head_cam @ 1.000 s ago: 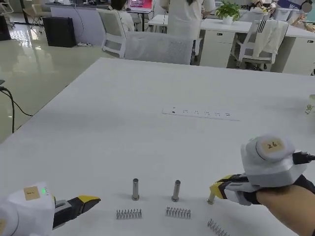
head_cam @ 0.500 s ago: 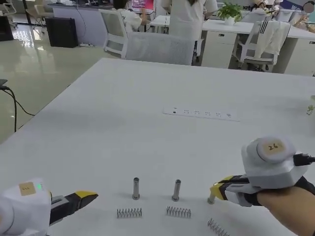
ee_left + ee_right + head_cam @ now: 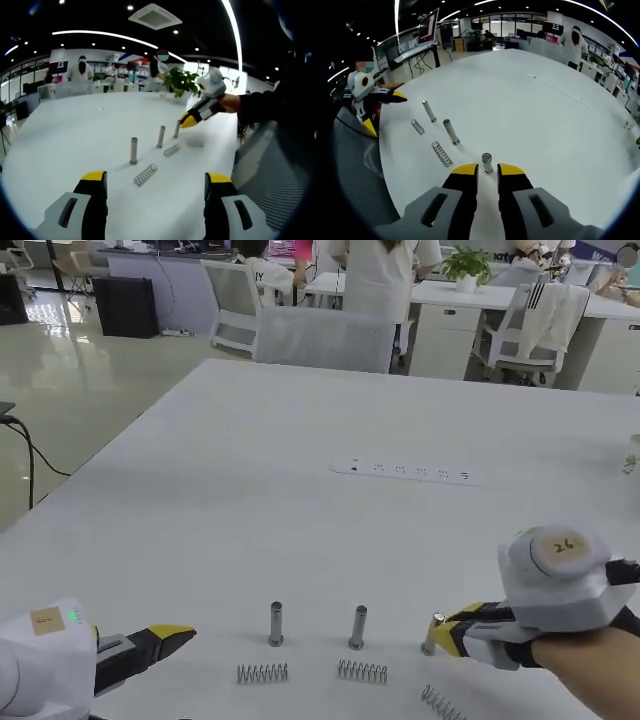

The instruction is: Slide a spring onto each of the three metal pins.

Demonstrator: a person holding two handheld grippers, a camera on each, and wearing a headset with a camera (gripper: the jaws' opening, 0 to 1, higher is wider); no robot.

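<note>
Bracketing the right pin [image 3: 486, 160] at 3 o'clock with the right claw [image 3: 488, 172], jaws narrowed almost together, unable to tell if pinching, probably steadying it upright. Holding the left claw [image 3: 155, 178] spread wide at 9 o'clock, facing the left spring [image 3: 262, 673] lying on the counter [image 3: 300, 490], likely for pickup.

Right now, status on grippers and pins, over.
Left gripper open, empty. Right gripper jaws narrowly apart at right-hand grey metal pin. Three wire coil springs flat on white table, pins bare.
</note>
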